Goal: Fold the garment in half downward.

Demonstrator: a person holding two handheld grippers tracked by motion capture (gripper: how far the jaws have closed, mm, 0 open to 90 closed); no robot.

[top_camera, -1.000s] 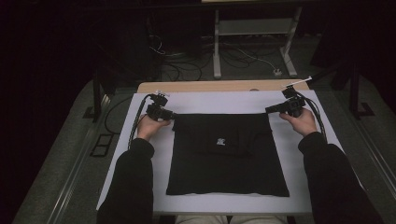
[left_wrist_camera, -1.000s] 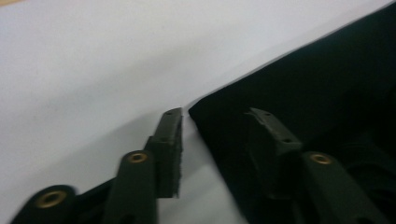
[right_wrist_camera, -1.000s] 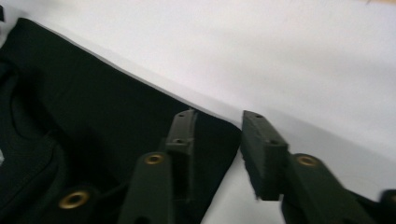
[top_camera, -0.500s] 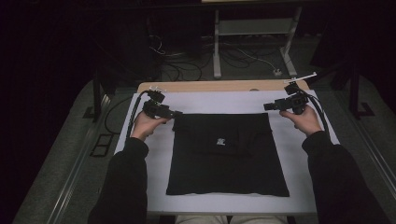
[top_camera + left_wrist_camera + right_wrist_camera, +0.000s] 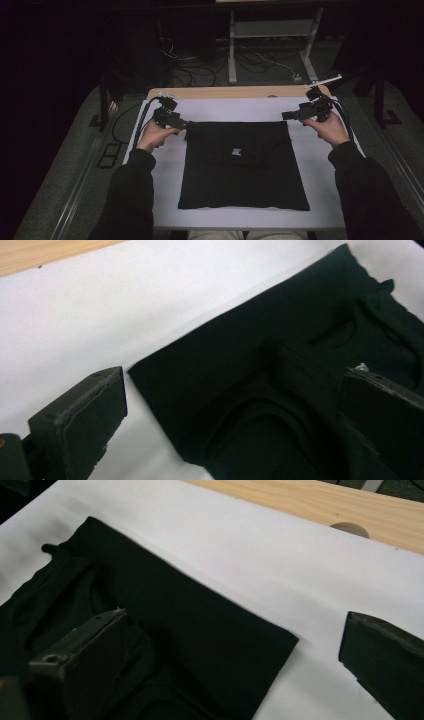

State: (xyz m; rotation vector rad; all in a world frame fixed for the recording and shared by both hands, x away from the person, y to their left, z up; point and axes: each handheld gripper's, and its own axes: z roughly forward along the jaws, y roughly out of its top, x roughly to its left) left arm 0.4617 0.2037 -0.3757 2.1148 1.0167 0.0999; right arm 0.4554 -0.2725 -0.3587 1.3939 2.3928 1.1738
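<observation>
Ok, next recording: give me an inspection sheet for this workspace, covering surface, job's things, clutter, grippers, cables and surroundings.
Surface: white sheet over a wooden table; the wood shows along the far edge.
Job's things: folded black garment lying flat in the middle, a small white label on top.
Clutter: nothing seen on the sheet.
Grippers: left gripper open above the garment's far left corner, its jaws having just been opening, nothing between them; right gripper open above the far right corner, likewise just opened and holding nothing.
Cables: left gripper cable runs off the table's left side; loose floor cables beyond the table.
Surroundings: dark room, grey floor, white table frame behind.
</observation>
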